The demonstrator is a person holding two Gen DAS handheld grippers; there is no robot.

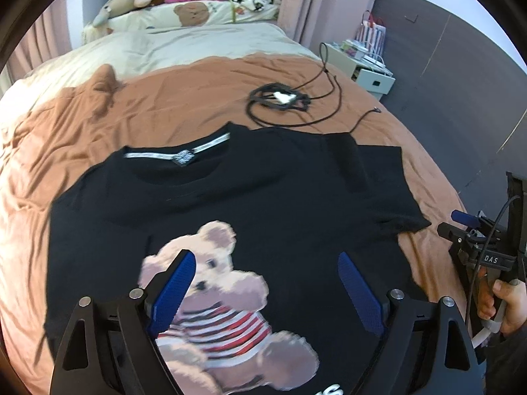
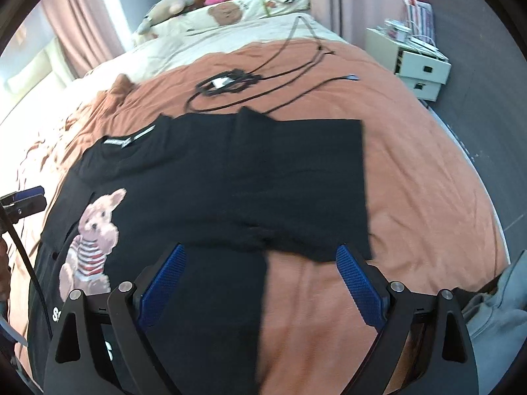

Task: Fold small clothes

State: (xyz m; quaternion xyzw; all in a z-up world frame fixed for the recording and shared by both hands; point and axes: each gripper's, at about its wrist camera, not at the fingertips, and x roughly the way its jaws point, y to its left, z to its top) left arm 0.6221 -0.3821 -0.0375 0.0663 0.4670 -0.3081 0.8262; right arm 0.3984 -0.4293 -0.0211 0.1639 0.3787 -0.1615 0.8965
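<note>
A black T-shirt [image 1: 263, 191] with a teddy-bear print [image 1: 224, 296] lies spread front-up on a brown blanket [image 1: 164, 105], neck label [image 1: 182, 157] toward the pillows. My left gripper [image 1: 266, 257] hovers open over the bear print, nothing between its blue pads [image 1: 174, 293]. In the right wrist view the same T-shirt [image 2: 263, 171] shows its right sleeve laid flat, with the bear print [image 2: 92, 240] at the left. My right gripper [image 2: 261, 250] stands open above the sleeve's lower edge and the shirt's side, holding nothing. Each gripper shows at the other view's edge: the right gripper [image 1: 453, 225], the left gripper [image 2: 24, 199].
A coiled black cable with a white adapter [image 1: 280, 98] lies on the blanket beyond the collar. Pillows and plush toys [image 1: 191, 13] fill the bed's head. A white drawer unit [image 1: 372, 75] stands right of the bed. A grey garment [image 2: 494, 312] sits at the near right.
</note>
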